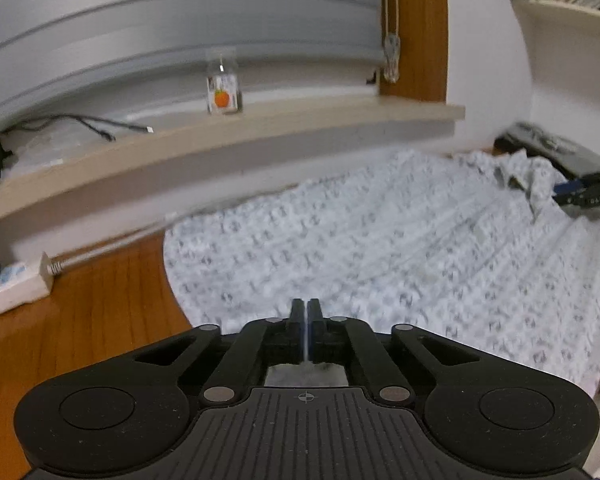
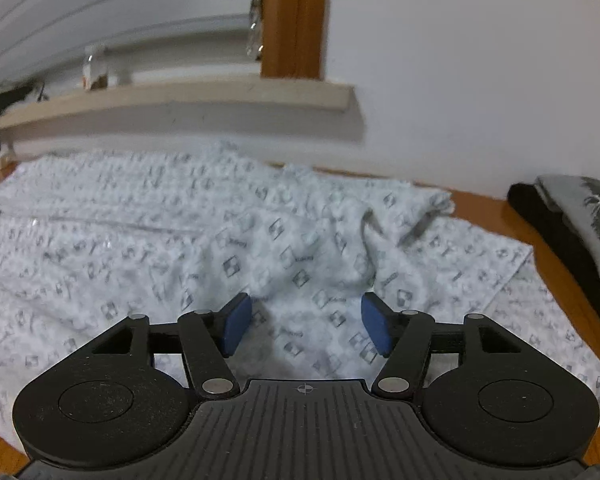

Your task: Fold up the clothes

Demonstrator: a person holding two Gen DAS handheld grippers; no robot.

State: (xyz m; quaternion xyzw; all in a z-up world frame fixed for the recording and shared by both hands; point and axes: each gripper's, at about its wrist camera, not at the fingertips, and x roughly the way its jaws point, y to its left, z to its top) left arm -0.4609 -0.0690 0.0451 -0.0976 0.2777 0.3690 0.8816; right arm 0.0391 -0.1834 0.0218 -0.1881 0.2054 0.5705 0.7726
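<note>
Where we grip, left: the left gripper (image 1: 307, 308) has its jaws pressed together, and a thin pale strip between the pads looks like the near edge of the garment (image 1: 380, 240) pinched there.
Where we grip, right: the right gripper (image 2: 306, 312) hangs low over the cloth with its blue pads (image 2: 236, 326) spread wide and nothing between them.
Surface: we work on a wooden floor (image 1: 100, 300); the white, grey-patterned garment lies spread on it and covers most of the space ahead of both grippers.
Long axis: it runs sideways across both views, from our left gripper's end to our right one's.
Which way it points: the left part lies flat, with a thin seam or zip line along the length; the right end is rumpled into raised folds (image 2: 364, 232). We cannot tell which end is the top.
Near edge: bare floor shows to the left of the left gripper.
Left margin: a white box (image 1: 12, 292) sits on the floor, well apart from the cloth.
Right margin: a strip of floor, then a folded grey cloth (image 2: 580, 216) on something dark, near the garment's right edge.
Far edge: the cloth reaches close to the white wall (image 2: 460, 80), with little floor between.
Above: a pale sill (image 1: 260, 128) carries a small bottle (image 1: 223, 88) and dark cables (image 1: 80, 122), under grey blinds (image 1: 180, 12) and beside a wooden frame (image 1: 416, 28).
</note>
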